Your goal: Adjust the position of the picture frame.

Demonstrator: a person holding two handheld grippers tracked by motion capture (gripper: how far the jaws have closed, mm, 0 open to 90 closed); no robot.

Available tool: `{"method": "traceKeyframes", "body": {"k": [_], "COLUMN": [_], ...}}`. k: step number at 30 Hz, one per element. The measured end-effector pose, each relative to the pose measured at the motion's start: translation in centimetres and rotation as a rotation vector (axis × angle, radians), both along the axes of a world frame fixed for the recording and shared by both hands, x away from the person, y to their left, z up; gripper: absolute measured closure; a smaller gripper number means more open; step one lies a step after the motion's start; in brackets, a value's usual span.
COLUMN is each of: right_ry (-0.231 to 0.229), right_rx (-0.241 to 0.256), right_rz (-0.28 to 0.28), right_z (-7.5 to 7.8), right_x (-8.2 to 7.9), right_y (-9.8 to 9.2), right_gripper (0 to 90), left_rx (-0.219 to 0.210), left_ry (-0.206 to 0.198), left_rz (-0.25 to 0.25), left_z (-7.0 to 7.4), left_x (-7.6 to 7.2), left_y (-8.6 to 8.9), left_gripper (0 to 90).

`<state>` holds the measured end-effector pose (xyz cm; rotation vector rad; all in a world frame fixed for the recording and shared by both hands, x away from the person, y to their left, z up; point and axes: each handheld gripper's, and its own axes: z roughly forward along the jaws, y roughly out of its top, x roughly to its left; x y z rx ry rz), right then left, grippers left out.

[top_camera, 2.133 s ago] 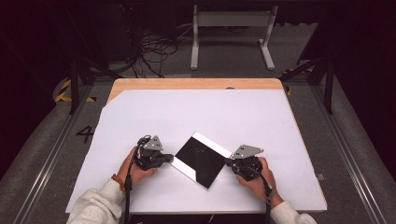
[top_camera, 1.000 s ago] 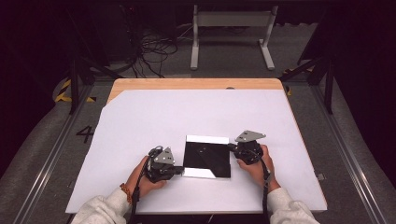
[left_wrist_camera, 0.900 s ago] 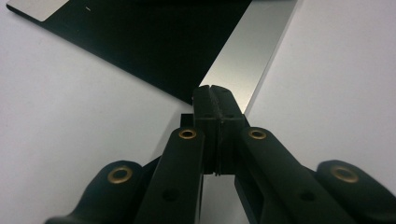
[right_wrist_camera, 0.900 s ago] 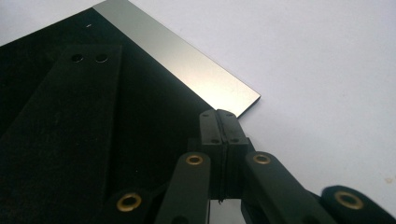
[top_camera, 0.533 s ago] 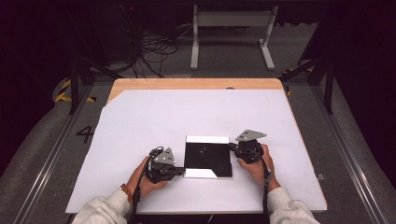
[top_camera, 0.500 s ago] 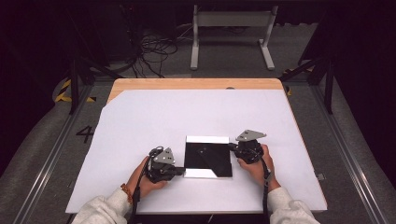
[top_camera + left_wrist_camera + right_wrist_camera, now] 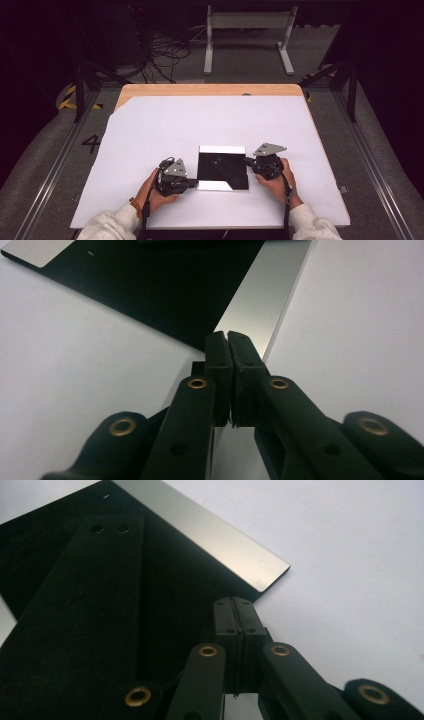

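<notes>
From above, a black square panel (image 7: 222, 167) with silver strips along its far and near edges lies flat on the white table cover (image 7: 150, 130), near the person's side. The right gripper view adds a black bar (image 7: 80, 610) with two small holes lying across the panel. The left gripper (image 7: 192, 184) has its jaws pressed together at the panel's near left corner, the right gripper (image 7: 248, 161) likewise at the far right corner; whether either pinches the panel is unclear. Cables (image 7: 165, 52) lie on the floor beyond.
</notes>
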<state>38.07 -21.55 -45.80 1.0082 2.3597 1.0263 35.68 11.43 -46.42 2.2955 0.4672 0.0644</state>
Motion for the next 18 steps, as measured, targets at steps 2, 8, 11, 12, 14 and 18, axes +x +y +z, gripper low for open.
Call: {"method": "traceKeyframes", "body": {"k": [2,8,11,12,14,18], "right_ry": [0.003,-0.012,-0.015,-0.018,-0.018,-0.015], "right_rx": [-0.002,-0.026,-0.012,-0.011,0.006,0.016], "right_rz": [0.009,0.031,0.035,0.037,0.044,0.07], "right_z": [0.0,0.3,0.9,1.1,1.6,2.4], "right_x": [-0.2,-1.5,-2.0,-2.2,-2.6,-4.1], "right_y": [0.0,-0.2,-0.7,-0.8,-1.1,-1.7], "right_gripper": [90.0,90.0,89.5,89.5,89.5,88.6], "left_rx": [0.002,-0.017,-0.019,-0.02,-0.033,-0.052], "left_ry": [-0.003,-0.049,-0.075,-0.085,-0.1,-0.126], "left_rz": [-0.003,-0.018,0.001,0.005,0.014,0.063], "left_z": [0.1,0.3,0.5,0.5,0.6,1.0], "left_x": [-0.1,-0.7,-1.1,-1.2,-1.4,-1.7], "left_y": [0.0,0.3,0.8,1.0,1.5,2.8], "left_gripper": [86.4,84.5,82.3,81.3,80.1,69.6]}}
